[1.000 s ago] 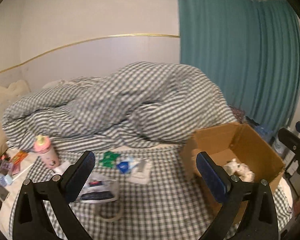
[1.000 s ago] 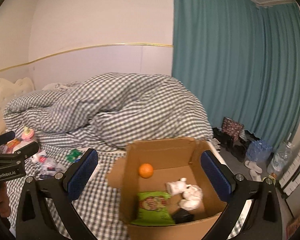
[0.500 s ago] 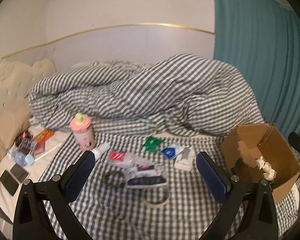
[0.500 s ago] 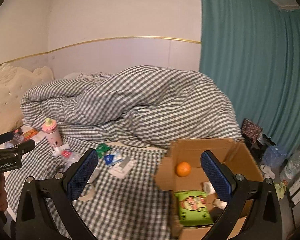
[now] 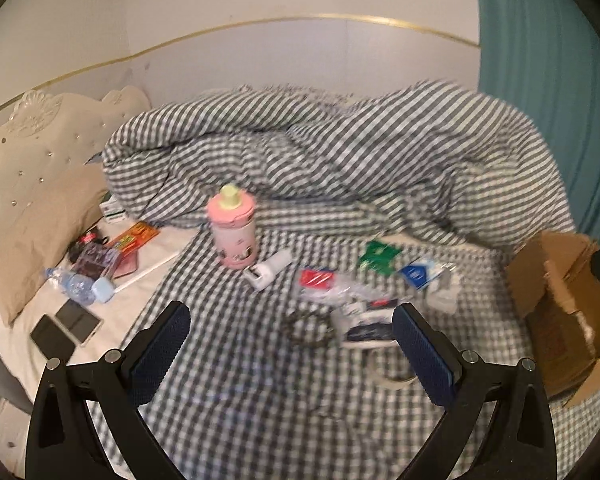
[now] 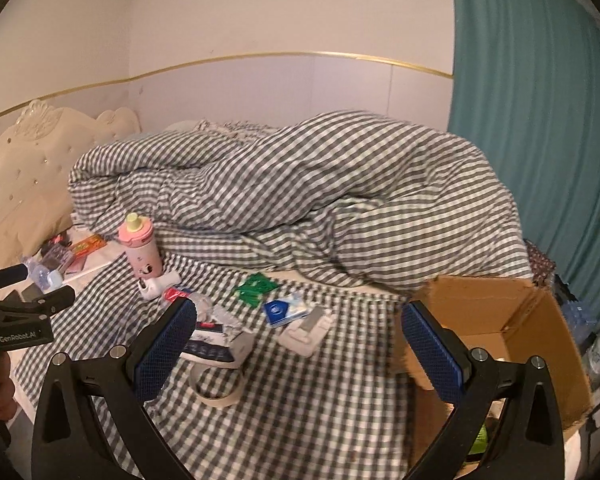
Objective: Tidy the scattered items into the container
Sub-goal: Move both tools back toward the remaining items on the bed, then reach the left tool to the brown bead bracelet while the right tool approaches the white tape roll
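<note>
Scattered items lie on a checked bed sheet: a pink bottle [image 5: 233,231] [image 6: 140,246], a white tube-like device [image 5: 267,269], a green packet [image 5: 378,257] [image 6: 256,286], a blue and white packet [image 5: 418,273] [image 6: 286,309], a crumpled clear wrapper [image 5: 332,284], a tape roll [image 6: 216,386] [image 5: 392,366] and a white flat holder [image 6: 306,330]. The cardboard box [image 5: 560,312] [image 6: 500,320] stands at the right. My left gripper [image 5: 292,348] is open above the sheet, nothing between its fingers. My right gripper [image 6: 300,344] is open too, left of the box.
A bunched checked duvet [image 5: 340,160] fills the back of the bed. Phones [image 5: 64,328], a water bottle [image 5: 76,284] and snack packs [image 5: 134,236] lie on the white sheet at left, by a beige headboard [image 5: 32,152]. A teal curtain [image 6: 540,120] hangs at right.
Both views have swung left, away from the box and onto the scattered items. The box has slid to the right edge of each view. Both grippers stay open.
</note>
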The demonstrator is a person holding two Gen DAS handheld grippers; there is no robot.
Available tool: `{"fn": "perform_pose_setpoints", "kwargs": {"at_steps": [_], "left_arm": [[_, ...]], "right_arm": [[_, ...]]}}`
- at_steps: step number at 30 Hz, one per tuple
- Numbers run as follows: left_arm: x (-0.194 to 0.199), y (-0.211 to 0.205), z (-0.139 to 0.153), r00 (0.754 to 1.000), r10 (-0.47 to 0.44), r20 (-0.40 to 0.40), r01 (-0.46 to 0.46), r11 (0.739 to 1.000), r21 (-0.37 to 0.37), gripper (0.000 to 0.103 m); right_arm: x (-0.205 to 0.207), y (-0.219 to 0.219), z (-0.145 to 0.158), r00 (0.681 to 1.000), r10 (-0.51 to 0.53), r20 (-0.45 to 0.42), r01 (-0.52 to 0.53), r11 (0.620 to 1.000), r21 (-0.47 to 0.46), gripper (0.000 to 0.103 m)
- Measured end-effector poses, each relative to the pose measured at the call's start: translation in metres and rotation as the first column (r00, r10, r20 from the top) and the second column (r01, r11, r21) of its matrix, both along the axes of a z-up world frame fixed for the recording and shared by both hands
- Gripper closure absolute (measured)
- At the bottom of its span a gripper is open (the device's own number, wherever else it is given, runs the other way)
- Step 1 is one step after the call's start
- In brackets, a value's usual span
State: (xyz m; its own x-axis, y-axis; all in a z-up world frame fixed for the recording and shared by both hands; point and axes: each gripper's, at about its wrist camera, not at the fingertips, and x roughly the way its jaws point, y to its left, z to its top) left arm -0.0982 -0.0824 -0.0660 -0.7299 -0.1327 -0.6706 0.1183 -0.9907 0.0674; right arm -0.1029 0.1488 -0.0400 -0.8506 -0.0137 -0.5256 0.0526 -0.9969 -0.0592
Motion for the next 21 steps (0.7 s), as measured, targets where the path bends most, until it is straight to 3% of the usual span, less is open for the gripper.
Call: {"fn": "perform_pose_setpoints", "kwargs": {"at_steps": [5,9,14,17,21], "left_arm": [[-0.007,-0.012,-0.019,0.998,0.036,0.05,-0.033,0.998,-0.06,0.0],[-0.005,-0.016,-0.03,1.0,-0.02,0.023,0.021,0.998,-0.054,0.0],[-0.006,-0.023,-0.043,0.995,-0.098,-0.033,0.099,0.995,0.028,0.0],[-0.007,-0.031,-0.054,0.98,-0.178,-0.083,0.187,0.977,0.106,0.0],[-0.022,-0.036,-0.075,0.984,-0.177,-0.036,0.18,0.974,0.138,0.0]], "right_arm": [[-0.015,-0.017,-0.017,0.999,0.018,0.034,-0.018,1.0,0.007,0.0],[-0.026,-0.026,-0.031,0.998,0.025,0.065,-0.025,1.0,0.009,0.0],[-0.04,-0.034,-0.053,0.994,0.032,0.109,-0.033,0.999,0.009,0.0],[-0.048,-0.037,-0.068,0.989,0.037,0.142,-0.038,0.999,0.007,0.0],[-0.057,-0.041,-0.093,0.98,0.044,0.194,-0.045,0.999,-0.002,0.0]]}}
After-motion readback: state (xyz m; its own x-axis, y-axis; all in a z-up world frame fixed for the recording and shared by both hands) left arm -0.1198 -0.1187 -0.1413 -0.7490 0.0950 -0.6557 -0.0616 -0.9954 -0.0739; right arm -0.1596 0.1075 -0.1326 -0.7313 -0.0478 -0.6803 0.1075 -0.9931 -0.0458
